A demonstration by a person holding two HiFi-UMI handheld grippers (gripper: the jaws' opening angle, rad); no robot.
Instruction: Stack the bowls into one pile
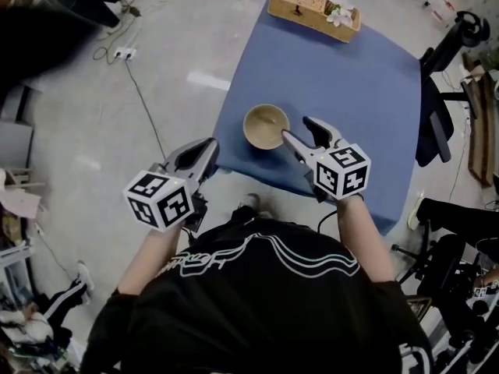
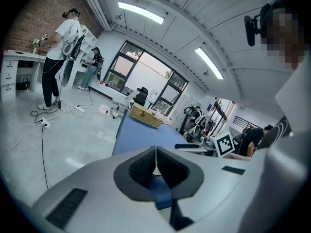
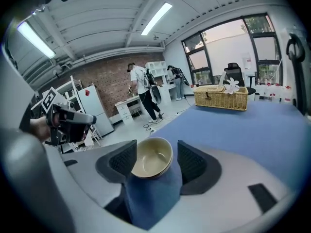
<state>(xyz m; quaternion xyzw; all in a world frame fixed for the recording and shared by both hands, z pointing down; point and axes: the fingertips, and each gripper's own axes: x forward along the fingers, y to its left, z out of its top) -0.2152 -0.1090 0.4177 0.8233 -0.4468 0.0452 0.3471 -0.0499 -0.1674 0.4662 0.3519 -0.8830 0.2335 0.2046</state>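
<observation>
Nearest to the person, the left gripper hangs over the floor, just off the near left corner of the blue cloth-covered bench. Its jaws are pressed together and nothing is between them. The right gripper is over the near edge of the bench, with its jaws standing wide apart.

The beige round bowl sits just in front of them, close to the near edge and toward the near left corner. In the right gripper view the bowl shows in the gap, but the pads do not press on it, and it rests on the bench by itself. Under its rim I think I see a second rim, so it may already be a pile of nested bowls, but I cannot be sure. No other bowl is on the bench.

At the far edge stands a woven wicker basket, well apart from the rest.

The danger, as I judge it, is the near edge. The open jaws are just beside the rim, and one careless brush could push the bowl off the bench, or tilt an upper bowl out of its seat.
</observation>
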